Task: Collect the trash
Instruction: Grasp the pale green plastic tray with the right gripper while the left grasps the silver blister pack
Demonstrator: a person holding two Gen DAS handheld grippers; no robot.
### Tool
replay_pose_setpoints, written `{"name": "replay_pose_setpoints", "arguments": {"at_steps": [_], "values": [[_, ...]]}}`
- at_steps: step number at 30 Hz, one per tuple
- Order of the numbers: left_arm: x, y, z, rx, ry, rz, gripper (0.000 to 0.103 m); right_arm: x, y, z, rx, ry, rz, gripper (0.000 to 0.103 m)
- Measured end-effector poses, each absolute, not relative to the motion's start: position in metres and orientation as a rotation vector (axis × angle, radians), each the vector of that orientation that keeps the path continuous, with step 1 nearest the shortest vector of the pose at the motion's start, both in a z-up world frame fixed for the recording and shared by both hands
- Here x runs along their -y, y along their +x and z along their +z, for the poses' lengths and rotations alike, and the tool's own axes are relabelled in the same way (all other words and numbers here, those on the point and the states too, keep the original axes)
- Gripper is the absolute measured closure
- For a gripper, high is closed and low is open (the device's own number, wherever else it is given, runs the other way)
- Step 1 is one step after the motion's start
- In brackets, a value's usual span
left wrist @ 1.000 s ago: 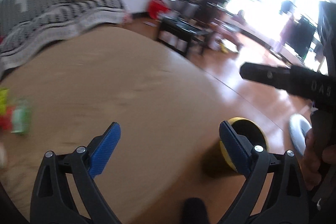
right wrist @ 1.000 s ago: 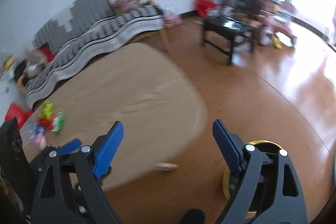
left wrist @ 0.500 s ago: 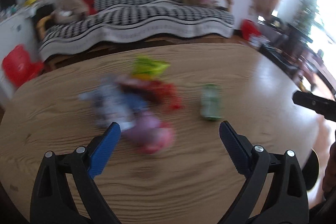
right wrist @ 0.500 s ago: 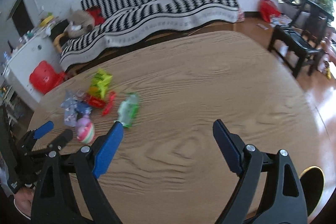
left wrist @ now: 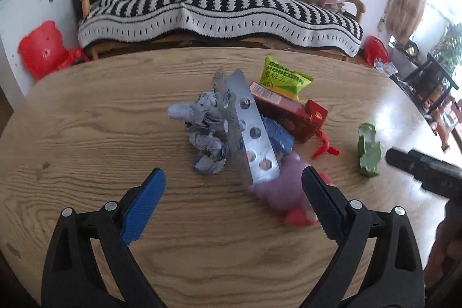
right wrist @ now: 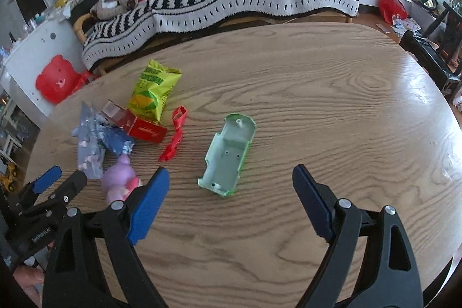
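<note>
Trash [left wrist: 245, 131] lies uncollected in a heap toward the table's [right wrist: 332, 94] left edge, a green plastic shell [right wrist: 228, 156] apart nearer the middle, while left gripper [left wrist: 232, 202] and right gripper [right wrist: 229, 204] hover wide and empty, so all pickup remains.

Both wrist views down onto table [left wrist: 86, 134]
</note>
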State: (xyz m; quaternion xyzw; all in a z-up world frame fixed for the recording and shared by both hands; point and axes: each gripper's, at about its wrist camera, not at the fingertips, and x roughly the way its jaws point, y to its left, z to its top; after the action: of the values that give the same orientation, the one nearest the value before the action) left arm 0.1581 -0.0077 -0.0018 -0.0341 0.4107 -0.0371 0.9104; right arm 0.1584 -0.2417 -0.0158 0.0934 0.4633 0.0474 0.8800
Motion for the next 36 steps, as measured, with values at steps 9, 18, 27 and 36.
{"name": "replay_pose_setpoints", "arguments": {"at_steps": [9,18,27,36], "values": [[0.014,0.196,-0.024,-0.875,-0.101,-0.033,0.016,0.231,0.191,-0.044,-1.009,0.154,0.073,0.019],[0.016,0.197,-0.029,-0.896,-0.092,-0.043,0.07,0.214,0.204,-0.061,-1.031,0.054,0.052,0.035],[0.016,0.173,-0.005,-0.84,-0.056,-0.037,0.071,0.217,0.188,-0.044,-0.985,0.037,0.059,0.068],[0.02,0.145,0.016,-0.789,-0.018,-0.05,0.071,0.23,0.163,-0.018,-0.936,0.045,0.073,0.068]]}}
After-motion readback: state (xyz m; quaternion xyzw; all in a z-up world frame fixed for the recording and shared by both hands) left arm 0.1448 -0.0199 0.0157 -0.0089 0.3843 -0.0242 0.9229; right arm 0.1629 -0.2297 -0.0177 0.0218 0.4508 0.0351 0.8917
